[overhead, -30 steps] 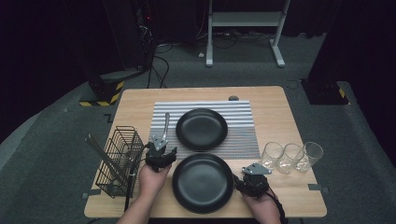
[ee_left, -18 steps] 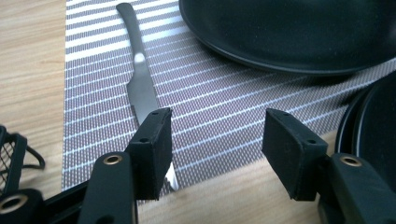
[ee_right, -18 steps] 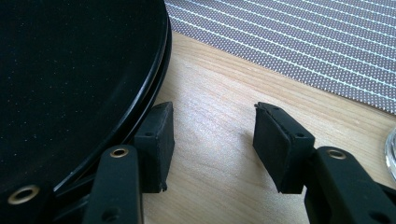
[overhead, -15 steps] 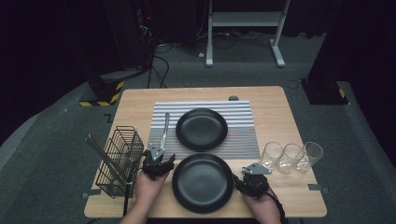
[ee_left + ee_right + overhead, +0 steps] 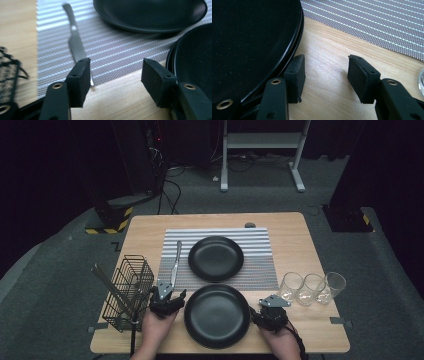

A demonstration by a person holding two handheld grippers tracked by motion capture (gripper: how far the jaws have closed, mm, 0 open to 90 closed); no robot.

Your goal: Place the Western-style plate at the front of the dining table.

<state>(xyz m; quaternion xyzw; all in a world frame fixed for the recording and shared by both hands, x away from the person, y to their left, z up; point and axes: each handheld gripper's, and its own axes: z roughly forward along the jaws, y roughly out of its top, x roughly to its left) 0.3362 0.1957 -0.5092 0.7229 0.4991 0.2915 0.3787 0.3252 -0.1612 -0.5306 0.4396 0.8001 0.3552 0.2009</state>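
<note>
A silver knife [image 5: 175, 262] [image 5: 75, 42] lies on the left part of the striped placemat [image 5: 260, 270], blade end toward me. My left gripper [image 5: 169, 293] [image 5: 116, 67] sits just in front of that blade end, over bare wood. Its jaws have just been opening and stand open, with nothing between them. One black plate [image 5: 215, 258] [image 5: 150, 12] rests on the mat. A second black plate [image 5: 217, 315] [image 5: 249, 37] sits on the wood near the front edge. My right gripper [image 5: 270, 304] [image 5: 325, 62] is open beside its right rim, with nothing between its fingers.
A black wire basket [image 5: 127, 292] with long utensils stands at the table's left front. Three clear glasses [image 5: 312, 287] stand in a row at the right. The wooden table [image 5: 300, 240] ends just behind both hands.
My left gripper has drawn back toward the front edge, away from the knife's near end, while the knife stays on the mat. The right gripper has kept still.
</note>
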